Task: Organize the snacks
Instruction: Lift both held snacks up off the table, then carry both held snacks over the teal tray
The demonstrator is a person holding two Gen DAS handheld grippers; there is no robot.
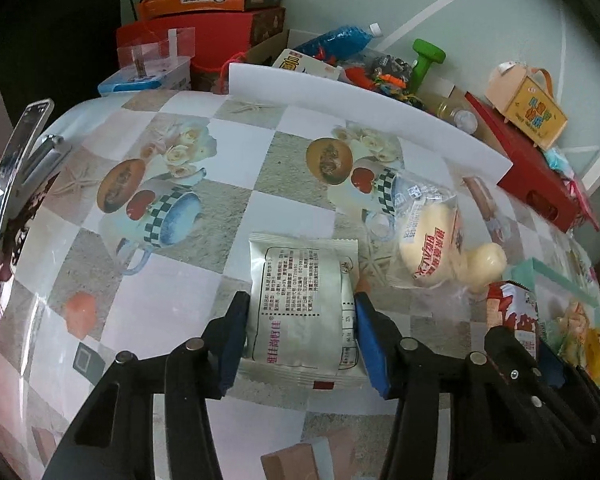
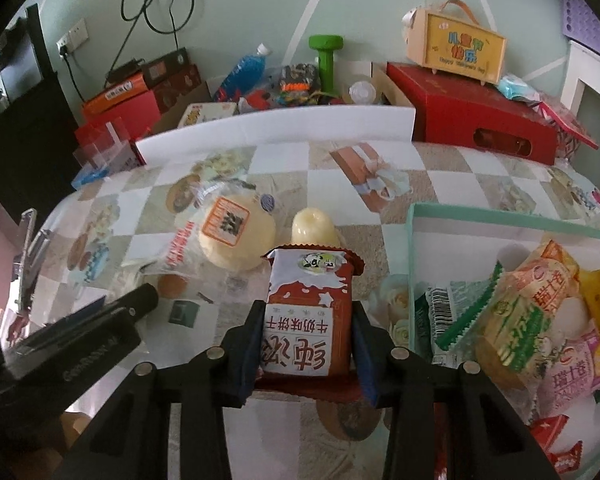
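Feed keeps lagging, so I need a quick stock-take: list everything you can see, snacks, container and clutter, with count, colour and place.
silver snack pack: one, on the table, between the left fingers
red-brown biscuit pack: one, between the right fingers
clear-wrapped bun: one, pale yellow, mid-table
small pale snack: one, beside the bun
mint tray: one, right side, holding several mixed packets
white board: one, back of table
green dumbbell: one, behind the board
left gripper: black, shut on the silver pack
right gripper: black, shut on the biscuit pack

Open table (image 1: 188, 280) to my left and ahead, white board (image 1: 360, 100) walling the far edge, bread bags (image 2: 220, 236) crowding the middle, full green tray (image 2: 500, 220) blocking my right.
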